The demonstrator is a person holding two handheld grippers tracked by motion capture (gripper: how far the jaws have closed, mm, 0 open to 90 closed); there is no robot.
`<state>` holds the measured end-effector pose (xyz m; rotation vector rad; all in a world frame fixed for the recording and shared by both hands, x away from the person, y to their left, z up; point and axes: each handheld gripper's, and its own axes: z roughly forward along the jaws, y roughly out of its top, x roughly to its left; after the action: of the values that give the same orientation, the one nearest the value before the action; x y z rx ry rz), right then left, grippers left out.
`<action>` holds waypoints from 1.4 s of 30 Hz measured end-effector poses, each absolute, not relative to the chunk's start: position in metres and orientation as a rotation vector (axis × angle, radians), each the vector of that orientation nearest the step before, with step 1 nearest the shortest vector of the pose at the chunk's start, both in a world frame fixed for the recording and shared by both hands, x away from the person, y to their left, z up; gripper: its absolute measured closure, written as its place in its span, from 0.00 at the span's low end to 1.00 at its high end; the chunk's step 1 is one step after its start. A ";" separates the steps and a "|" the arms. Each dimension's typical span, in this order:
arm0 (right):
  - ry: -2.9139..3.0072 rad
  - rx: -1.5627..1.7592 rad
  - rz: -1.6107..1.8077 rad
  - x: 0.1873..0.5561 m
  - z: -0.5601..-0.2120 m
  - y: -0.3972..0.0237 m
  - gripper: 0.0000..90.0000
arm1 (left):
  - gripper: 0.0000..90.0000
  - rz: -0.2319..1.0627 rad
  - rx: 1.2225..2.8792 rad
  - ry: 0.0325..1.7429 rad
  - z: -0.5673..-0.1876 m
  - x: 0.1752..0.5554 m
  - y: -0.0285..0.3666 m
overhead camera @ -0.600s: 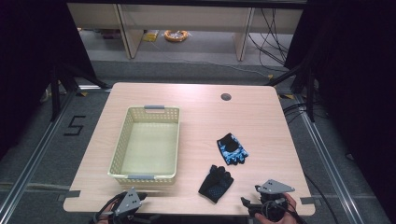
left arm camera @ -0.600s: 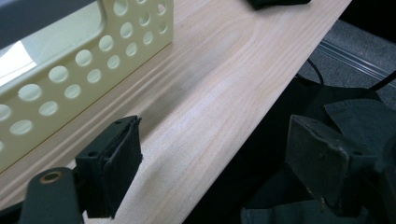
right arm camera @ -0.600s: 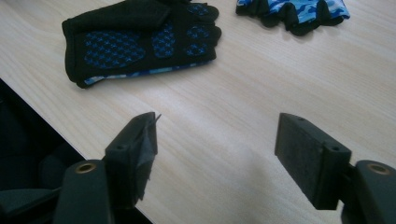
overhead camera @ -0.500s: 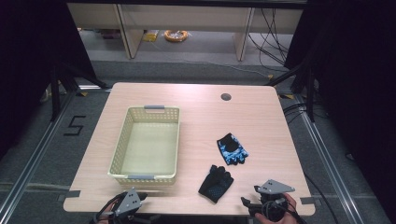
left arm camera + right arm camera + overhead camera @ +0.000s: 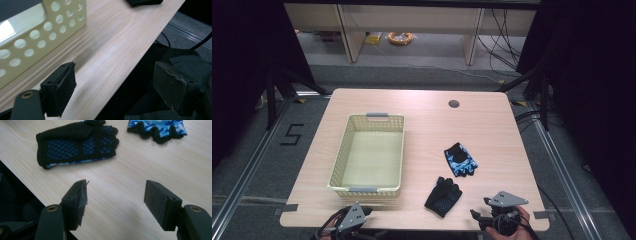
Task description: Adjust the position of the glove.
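Two gloves lie on the wooden table point(image 5: 422, 105). The black glove with blue grip dots point(image 5: 443, 196) point(image 5: 75, 143) is palm up near the front edge. The blue camouflage glove point(image 5: 460, 159) point(image 5: 157, 127) rests just behind it to the right. My right gripper point(image 5: 484, 220) point(image 5: 115, 195) hovers open at the front right edge, jaws wide, nothing between them, the black glove a little ahead to its left. My left gripper point(image 5: 362, 215) point(image 5: 115, 85) stands open at the front edge, by the near wall of the cream basket point(image 5: 341, 165) point(image 5: 37, 35).
The cream perforated basket is empty and takes up the left half of the table. A round cable hole point(image 5: 454, 104) sits at the back right. Bare wood lies between basket and gloves. Floor rails and dark frames surround the table.
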<state>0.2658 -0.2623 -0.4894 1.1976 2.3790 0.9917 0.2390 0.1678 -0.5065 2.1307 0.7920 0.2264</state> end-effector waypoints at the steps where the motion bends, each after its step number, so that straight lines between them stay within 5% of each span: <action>1: 2.380 1.201 1.006 0.267 -0.487 -0.262 0.40 | 0.20 0.253 2.127 0.771 -0.507 0.240 0.165; 9: 2.385 1.086 1.029 0.281 -0.478 -0.256 0.53 | 0.22 0.171 2.088 0.740 -0.509 0.243 0.128; 19: 2.428 1.024 1.046 0.312 -0.477 -0.241 0.83 | 0.51 0.250 2.171 0.604 -0.503 0.264 0.084; 25: 2.479 0.955 1.054 0.330 -0.480 -0.225 0.98 | 0.81 0.283 2.179 0.550 -0.500 0.272 0.065; 31: 2.493 0.939 1.033 0.347 -0.484 -0.215 1.00 | 0.95 0.267 2.188 0.533 -0.502 0.281 0.052; 42: 2.517 0.950 0.980 0.363 -0.495 -0.203 1.00 | 0.95 0.221 2.147 0.580 -0.503 0.294 0.029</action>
<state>0.3628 -0.2032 -0.4952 0.9499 2.5168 0.9799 0.2939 0.0293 -0.5033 2.1474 0.5804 0.2213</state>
